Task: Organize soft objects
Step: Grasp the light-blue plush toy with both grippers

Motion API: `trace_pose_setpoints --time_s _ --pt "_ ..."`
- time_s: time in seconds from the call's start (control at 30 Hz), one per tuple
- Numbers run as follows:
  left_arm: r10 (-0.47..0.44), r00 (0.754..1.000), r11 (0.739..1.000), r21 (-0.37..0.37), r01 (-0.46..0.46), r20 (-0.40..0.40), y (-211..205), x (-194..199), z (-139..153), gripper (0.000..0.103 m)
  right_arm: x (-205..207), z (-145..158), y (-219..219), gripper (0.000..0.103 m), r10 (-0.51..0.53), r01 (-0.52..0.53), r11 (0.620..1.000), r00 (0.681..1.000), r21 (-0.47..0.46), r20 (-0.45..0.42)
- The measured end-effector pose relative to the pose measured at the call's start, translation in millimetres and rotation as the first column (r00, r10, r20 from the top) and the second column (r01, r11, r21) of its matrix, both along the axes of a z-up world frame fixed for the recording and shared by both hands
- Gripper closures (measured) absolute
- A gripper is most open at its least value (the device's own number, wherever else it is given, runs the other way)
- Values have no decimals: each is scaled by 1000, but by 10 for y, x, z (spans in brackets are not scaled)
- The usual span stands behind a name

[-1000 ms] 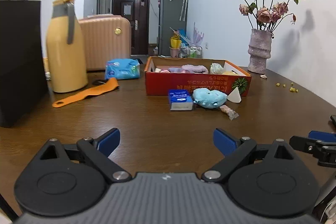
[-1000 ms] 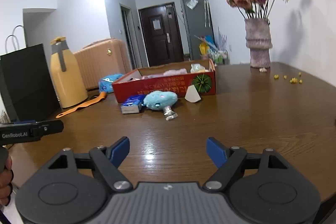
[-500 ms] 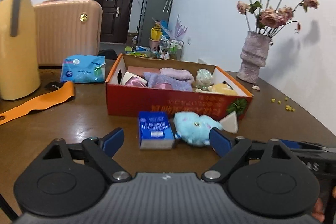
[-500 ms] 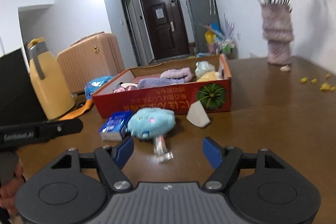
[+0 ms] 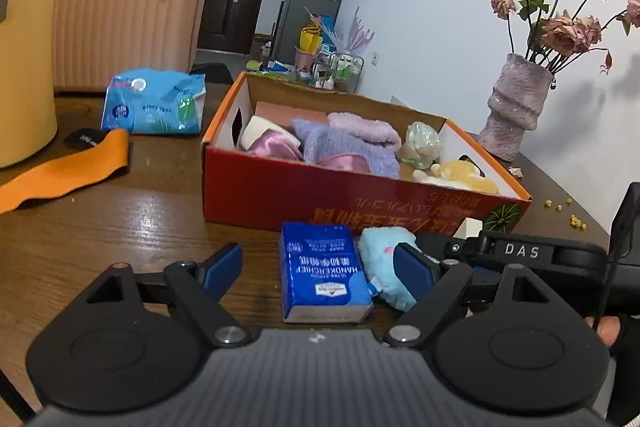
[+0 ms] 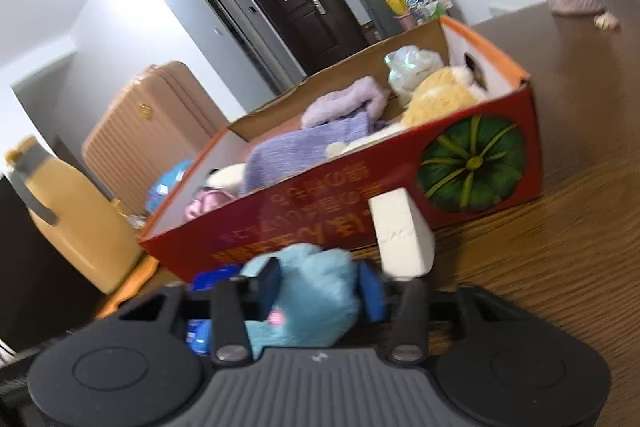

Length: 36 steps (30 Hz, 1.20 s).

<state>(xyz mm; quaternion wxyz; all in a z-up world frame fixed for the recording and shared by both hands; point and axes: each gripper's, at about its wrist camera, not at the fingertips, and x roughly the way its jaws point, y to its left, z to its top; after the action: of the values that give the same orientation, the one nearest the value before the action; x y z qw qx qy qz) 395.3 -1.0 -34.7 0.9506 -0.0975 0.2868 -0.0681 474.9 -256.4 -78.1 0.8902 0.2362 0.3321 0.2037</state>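
Observation:
A red cardboard box on the wooden table holds several soft things: purple cloths, a pink cloth, a yellow plush. It also shows in the right wrist view. In front of it lie a blue tissue pack and a light blue plush toy. My left gripper is open around the tissue pack, not touching it. My right gripper is shut on the blue plush toy, close in front of the box. A white wedge sponge stands beside it.
A yellow jug, an orange strap and a blue wipes pack lie to the left. A peach suitcase stands behind. A vase of dried roses stands at the right, with yellow crumbs near it.
Both grippers have moved forward to the box. My right gripper has closed on the blue plush toy. My left gripper now straddles the tissue pack, still open.

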Motion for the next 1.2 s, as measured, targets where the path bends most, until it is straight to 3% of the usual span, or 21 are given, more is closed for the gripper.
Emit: trace_pose_setpoints --time_s 0.23,0.27,0.37,0.5,0.7,0.87,1.0,1.2 --pt "10 1000 1000 10 -10 2 29 -318 36 18 -432 306 -22 93 -2 -2 999 996 47 86" --pt "13 1000 1000 4 -13 5 50 -397 46 18 -558 335 -40 101 2 -9 997 995 72 102" --pt "17 1000 999 -30 -17 -4 107 -690 40 18 -1029 350 -42 103 26 -40 993 992 114 124" --pt "-13 999 999 -46 11 -34 62 -1027 -40 18 -1545 192 -75 103 28 -33 995 998 93 56" --pt "-52 998 997 -51 49 -48 -93 -1027 -87 20 -1793 153 -124 92 -25 30 998 996 -53 80" --pt "-83 996 995 -63 80 -45 -254 -715 -72 33 -1552 176 -186 55 -57 66 995 991 -72 124" --pt "-100 993 992 -87 94 -64 -300 -463 -114 43 -1202 113 -208 56 -48 53 997 994 -48 99" --pt "-152 982 961 -250 120 -115 -120 -200 -272 53 -684 -30 -115 60 -4 4 1000 1000 4 26"
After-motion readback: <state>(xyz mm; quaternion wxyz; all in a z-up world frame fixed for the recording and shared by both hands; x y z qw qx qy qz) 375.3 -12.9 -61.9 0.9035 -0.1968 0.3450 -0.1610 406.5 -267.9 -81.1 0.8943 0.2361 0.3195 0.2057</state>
